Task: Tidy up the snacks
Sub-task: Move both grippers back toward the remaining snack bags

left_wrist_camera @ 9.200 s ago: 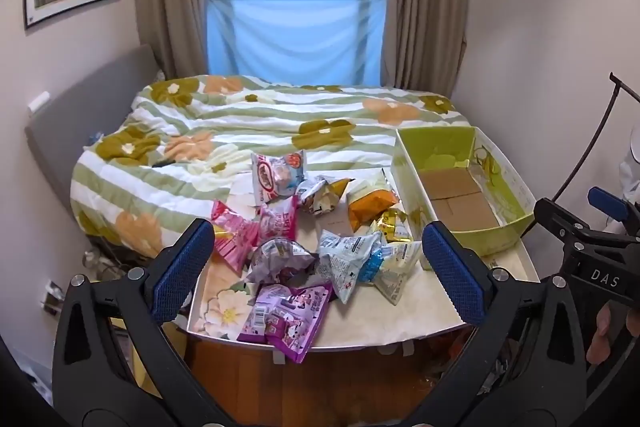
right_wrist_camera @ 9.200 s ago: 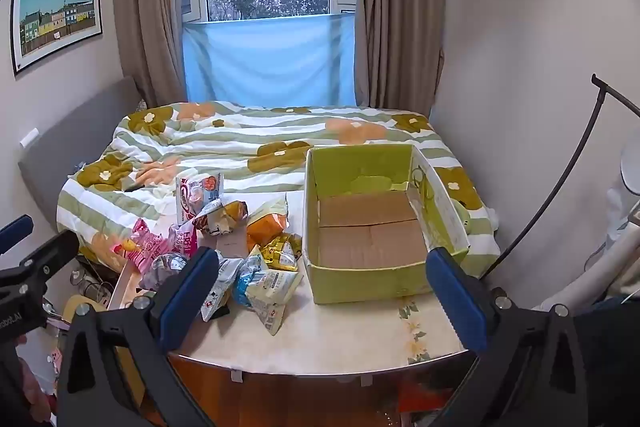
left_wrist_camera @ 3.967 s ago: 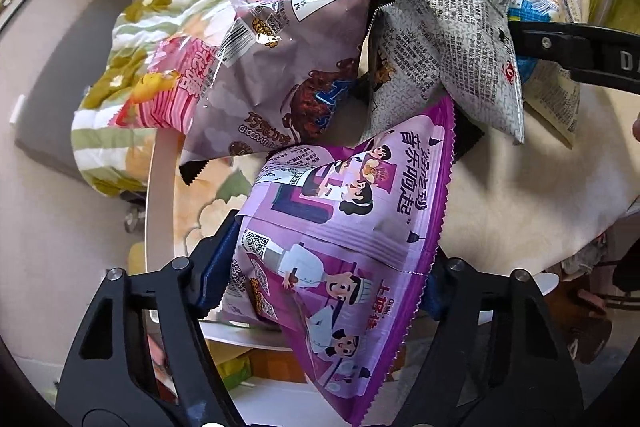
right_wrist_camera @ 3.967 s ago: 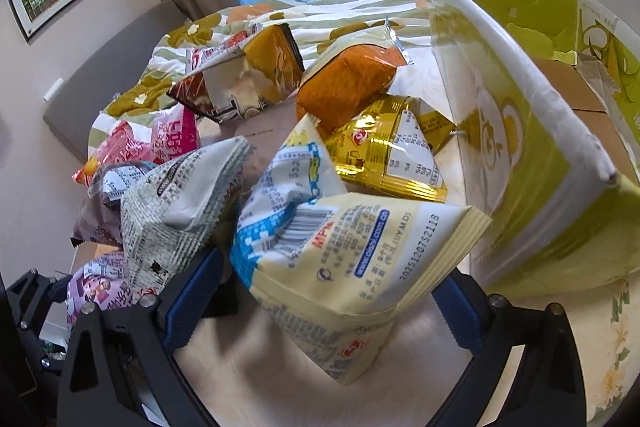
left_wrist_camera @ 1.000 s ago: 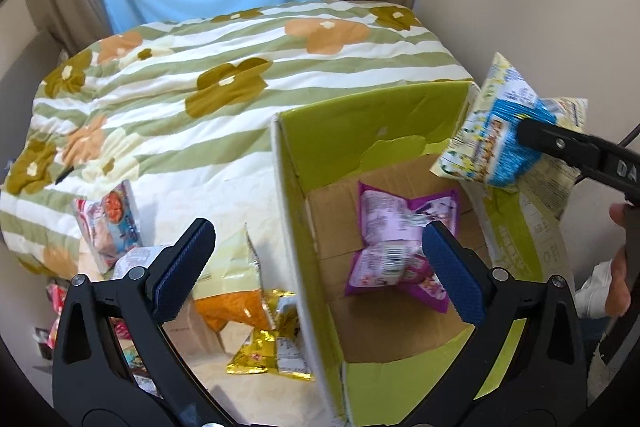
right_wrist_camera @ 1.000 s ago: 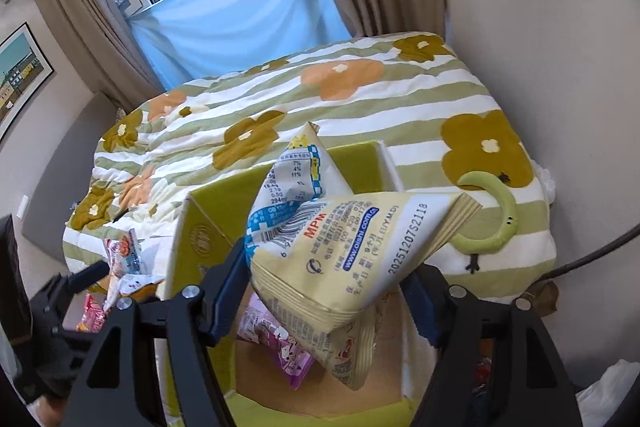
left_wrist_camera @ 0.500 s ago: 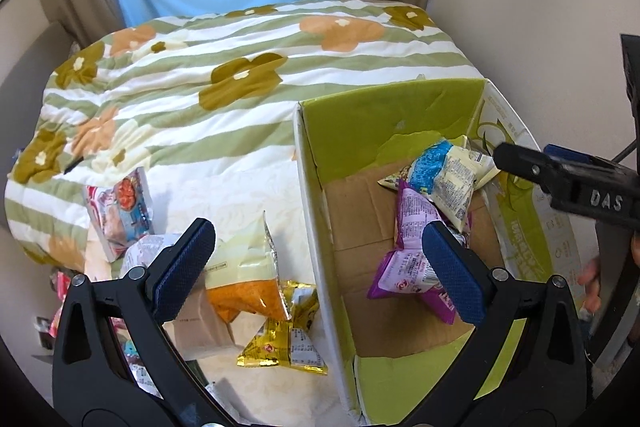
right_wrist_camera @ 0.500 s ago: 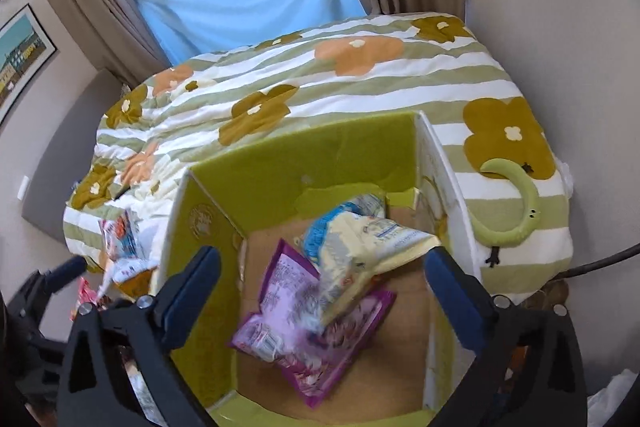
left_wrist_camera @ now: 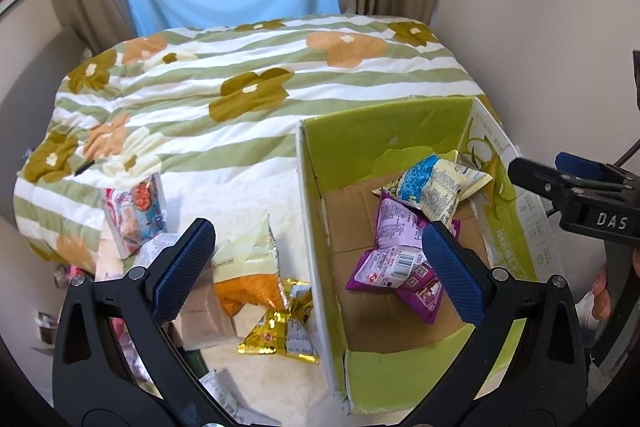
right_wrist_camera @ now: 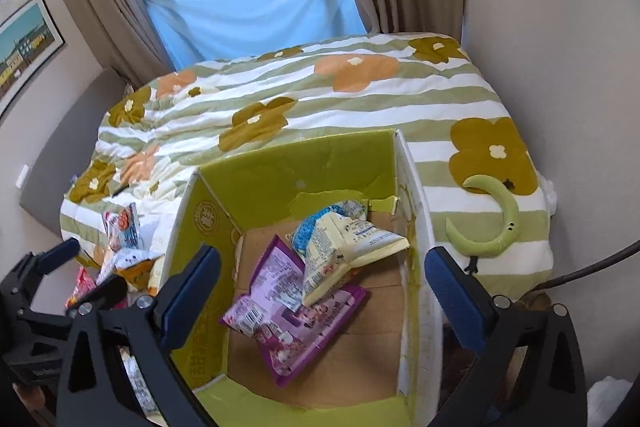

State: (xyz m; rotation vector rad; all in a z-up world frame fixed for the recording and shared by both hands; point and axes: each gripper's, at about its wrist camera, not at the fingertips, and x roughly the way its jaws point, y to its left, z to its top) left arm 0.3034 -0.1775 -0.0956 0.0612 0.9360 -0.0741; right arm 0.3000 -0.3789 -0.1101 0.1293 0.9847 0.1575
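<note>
Hovering above the green carton (left_wrist_camera: 404, 135), both grippers, left (left_wrist_camera: 316, 267) and right (right_wrist_camera: 322, 283), hold jaws spread and empty. Inside: purple packet (right_wrist_camera: 288, 311) flat on the floor, blue-and-cream packet (right_wrist_camera: 340, 243) overlapping its far end. Remaining: gold packet (left_wrist_camera: 282, 333) and orange packet (left_wrist_camera: 248, 283) on the desk (left_wrist_camera: 240, 199) beside the carton's left wall, below-left of the left jaws, the nearer hand.
</note>
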